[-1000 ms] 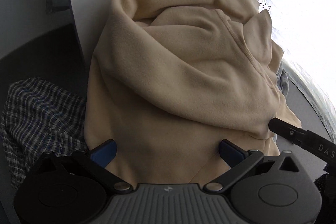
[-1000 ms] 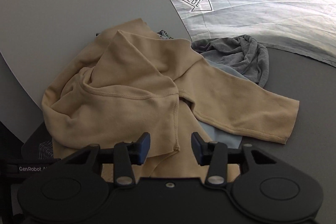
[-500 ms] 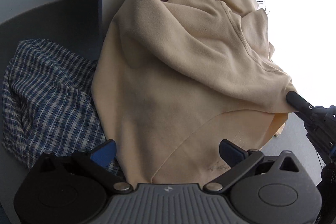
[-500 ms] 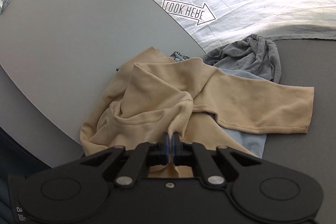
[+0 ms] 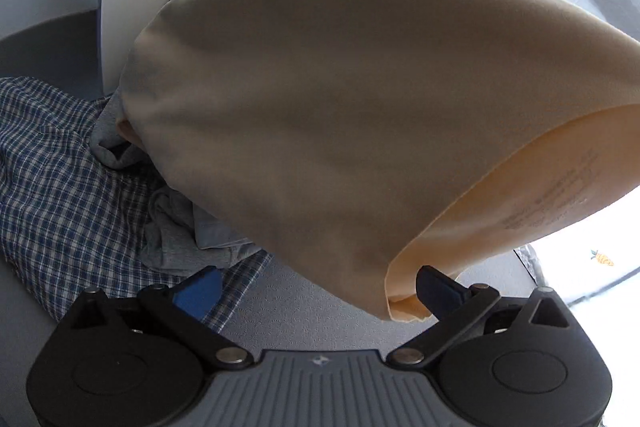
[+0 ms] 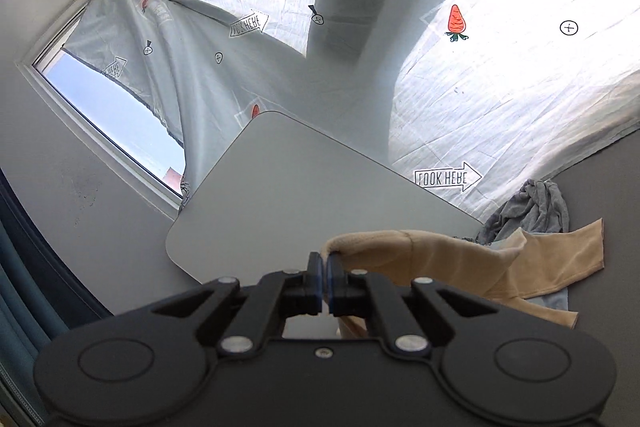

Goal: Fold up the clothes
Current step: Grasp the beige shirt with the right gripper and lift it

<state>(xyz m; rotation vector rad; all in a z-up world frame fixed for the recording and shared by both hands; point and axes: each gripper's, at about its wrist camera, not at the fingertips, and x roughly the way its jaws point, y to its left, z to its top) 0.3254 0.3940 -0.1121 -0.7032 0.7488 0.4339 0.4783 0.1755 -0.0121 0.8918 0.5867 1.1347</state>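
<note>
Right gripper [image 6: 323, 281]: we are pinching a rolled edge of the beige fleece sweatshirt [image 5: 360, 87], jaws having just closed on it, to lift it clear of the heap.
Left gripper [image 5: 316, 291]: we are holding it wide, empty, the sweatshirt's hem hanging just beside its right finger.
Underneath: blue checked shirt [image 5: 52, 167] and grey garments lying left.
Room: the pale grey tabletop [image 6: 300, 195] far ahead is offering open space.
</note>
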